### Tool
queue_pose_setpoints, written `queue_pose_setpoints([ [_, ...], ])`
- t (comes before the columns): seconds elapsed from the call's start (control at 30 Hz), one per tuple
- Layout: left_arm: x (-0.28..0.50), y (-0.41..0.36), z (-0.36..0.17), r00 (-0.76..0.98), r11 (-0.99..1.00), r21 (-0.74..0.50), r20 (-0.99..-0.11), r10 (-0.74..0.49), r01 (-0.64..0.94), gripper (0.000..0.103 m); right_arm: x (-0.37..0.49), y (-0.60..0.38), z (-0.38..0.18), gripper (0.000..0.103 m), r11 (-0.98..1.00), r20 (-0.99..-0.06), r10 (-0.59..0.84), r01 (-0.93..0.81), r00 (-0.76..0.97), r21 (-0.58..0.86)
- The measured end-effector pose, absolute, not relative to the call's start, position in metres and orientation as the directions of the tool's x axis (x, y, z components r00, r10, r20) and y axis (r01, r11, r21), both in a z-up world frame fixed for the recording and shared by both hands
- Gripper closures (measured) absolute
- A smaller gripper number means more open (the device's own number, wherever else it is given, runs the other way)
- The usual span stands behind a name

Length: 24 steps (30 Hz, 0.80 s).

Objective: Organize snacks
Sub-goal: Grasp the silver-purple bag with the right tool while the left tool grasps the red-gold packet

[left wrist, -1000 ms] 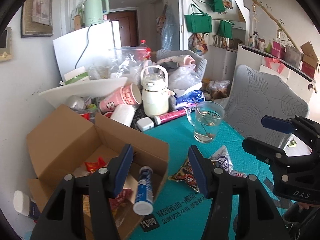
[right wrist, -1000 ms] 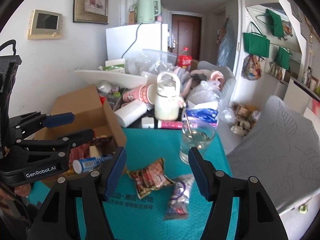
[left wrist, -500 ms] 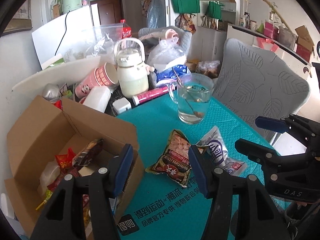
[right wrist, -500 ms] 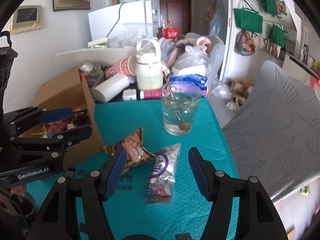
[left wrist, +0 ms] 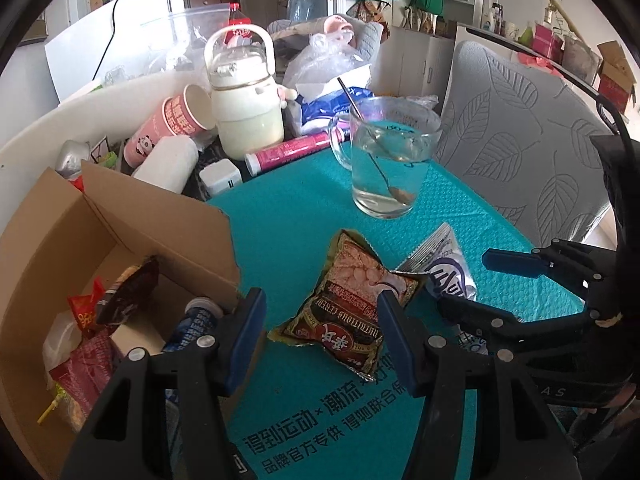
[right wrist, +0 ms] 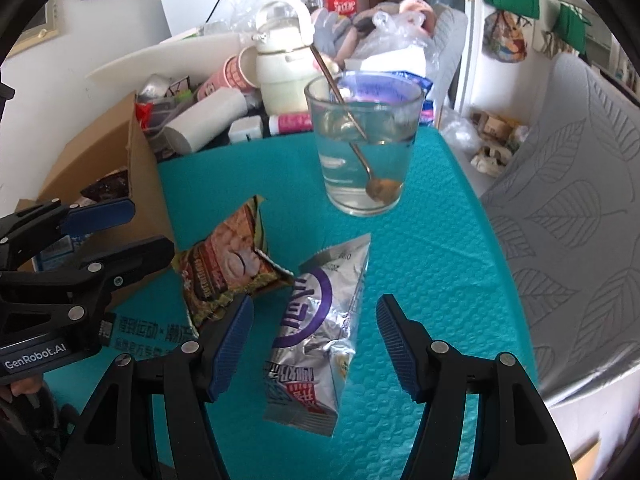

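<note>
Two snack packs lie on the teal mat, corners touching: brown cereal pack w/ left gripper above it, silver pouch w/ right gripper above it. Both jaws apart, pads prob. not touching the packs. Cardboard box w/ snacks at left, glass mug w/ spoon behind.

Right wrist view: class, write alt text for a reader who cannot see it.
The open right gripper hovers over a silver foil snack packet on a teal mat, beside a brown snack packet. A glass of water with a spoon stands behind.
</note>
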<state>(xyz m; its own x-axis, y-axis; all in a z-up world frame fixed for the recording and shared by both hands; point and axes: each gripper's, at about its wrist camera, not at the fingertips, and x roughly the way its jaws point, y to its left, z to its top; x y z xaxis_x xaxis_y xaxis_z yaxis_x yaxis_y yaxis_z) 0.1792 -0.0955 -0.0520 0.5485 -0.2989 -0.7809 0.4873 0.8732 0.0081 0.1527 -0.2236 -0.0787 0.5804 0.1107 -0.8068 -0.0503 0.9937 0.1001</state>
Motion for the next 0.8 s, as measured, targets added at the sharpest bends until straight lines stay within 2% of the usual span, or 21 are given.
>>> queue_pose_setpoints([
  [0.1, 0.182, -0.098, -0.058, 0.534, 0.871, -0.011, -0.786, -0.310, 0.490, 0.047, 0.155, -0.227, -0.088, 0.040, 0.993, -0.820, 0.113, -0.051, 0.562, 0.102],
  [0.13, 0.183, -0.100, -0.060, 0.527, 0.870, -0.017, -0.790, -0.314, 0.493, 0.047, 0.155, -0.229, -0.091, 0.046, 0.994, -0.822, 0.112, -0.051, 0.559, 0.101],
  [0.23, 0.184, -0.107, -0.067, 0.523, 0.865, -0.002, -0.796, -0.305, 0.501, 0.047, 0.154, -0.234, -0.095, 0.056, 0.993, -0.821, 0.121, -0.060, 0.557, 0.106],
  [0.47, 0.184, -0.127, -0.073, 0.531, 0.844, 0.047, -0.795, -0.293, 0.535, 0.047, 0.148, -0.251, -0.096, 0.059, 0.997, -0.827, 0.081, -0.039, 0.556, 0.071],
  [0.63, 0.184, -0.141, -0.074, 0.465, 0.813, -0.026, -0.809, -0.358, 0.582, 0.047, 0.140, -0.269, -0.095, 0.059, 0.995, -0.825, 0.090, -0.022, 0.558, 0.094],
  [0.8, 0.192, -0.151, -0.086, 0.463, 0.825, 0.011, -0.832, -0.306, 0.565, 0.047, 0.137, -0.276, -0.096, 0.059, 0.993, -0.821, 0.108, -0.025, 0.561, 0.114],
])
